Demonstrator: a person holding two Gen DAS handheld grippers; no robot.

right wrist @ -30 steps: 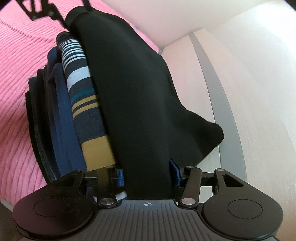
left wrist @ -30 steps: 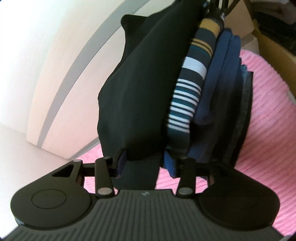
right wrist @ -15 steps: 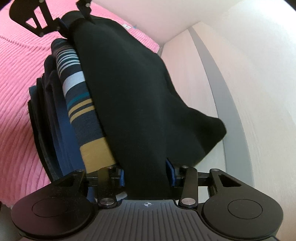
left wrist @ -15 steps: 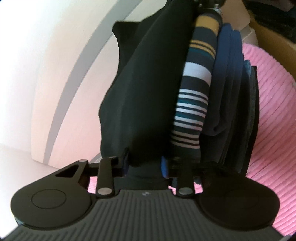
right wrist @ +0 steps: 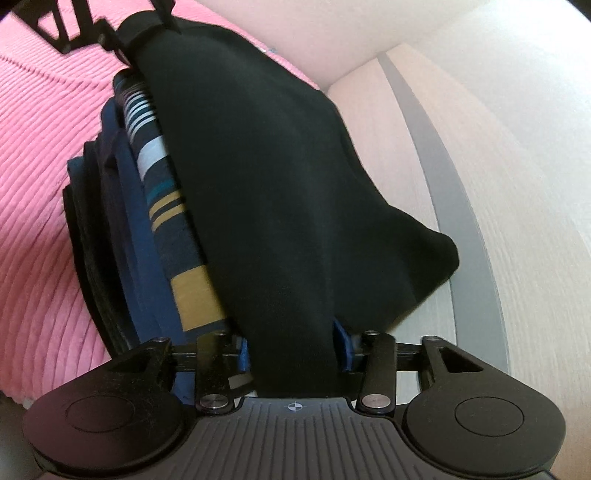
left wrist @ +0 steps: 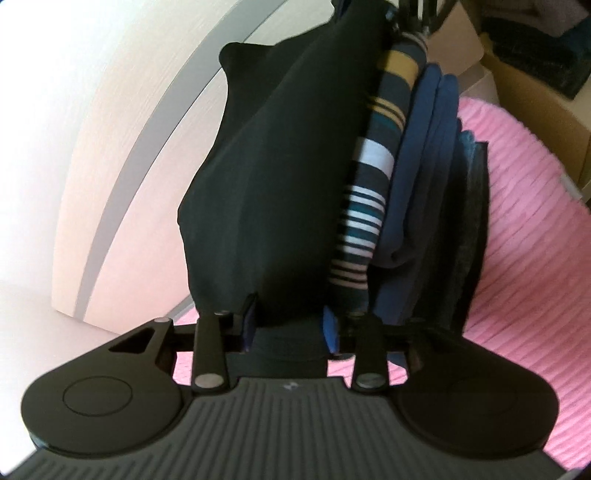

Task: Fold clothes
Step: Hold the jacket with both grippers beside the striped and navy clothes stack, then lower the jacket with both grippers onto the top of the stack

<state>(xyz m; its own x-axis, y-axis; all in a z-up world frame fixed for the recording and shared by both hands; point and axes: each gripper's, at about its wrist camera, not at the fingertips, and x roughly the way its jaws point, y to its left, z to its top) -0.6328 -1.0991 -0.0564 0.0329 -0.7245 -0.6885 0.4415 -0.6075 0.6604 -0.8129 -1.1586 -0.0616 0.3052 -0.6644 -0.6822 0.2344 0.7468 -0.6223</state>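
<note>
A black garment (left wrist: 280,177) hangs stretched between my two grippers, beside and partly over a stack of folded clothes. My left gripper (left wrist: 290,325) is shut on one end of it, and my right gripper (right wrist: 293,347) is shut on the other end of the black garment (right wrist: 277,166). Each gripper shows at the top of the other's view: the right gripper (left wrist: 417,14) and the left gripper (right wrist: 110,33). The stack holds a striped garment (left wrist: 369,206) (right wrist: 166,206) and navy pieces (left wrist: 417,184), resting on a pink ribbed bedspread (left wrist: 524,221) (right wrist: 37,147).
A pale wooden panel with a grey stripe (left wrist: 110,184) (right wrist: 461,221) runs along the bed's side behind the black garment. A cardboard box (left wrist: 535,103) holding dark clothes stands past the bedspread at the upper right of the left wrist view.
Both grippers have shifted slightly with the black garment still clamped; it hangs a bit closer over the stack. The folded stack has not moved.
</note>
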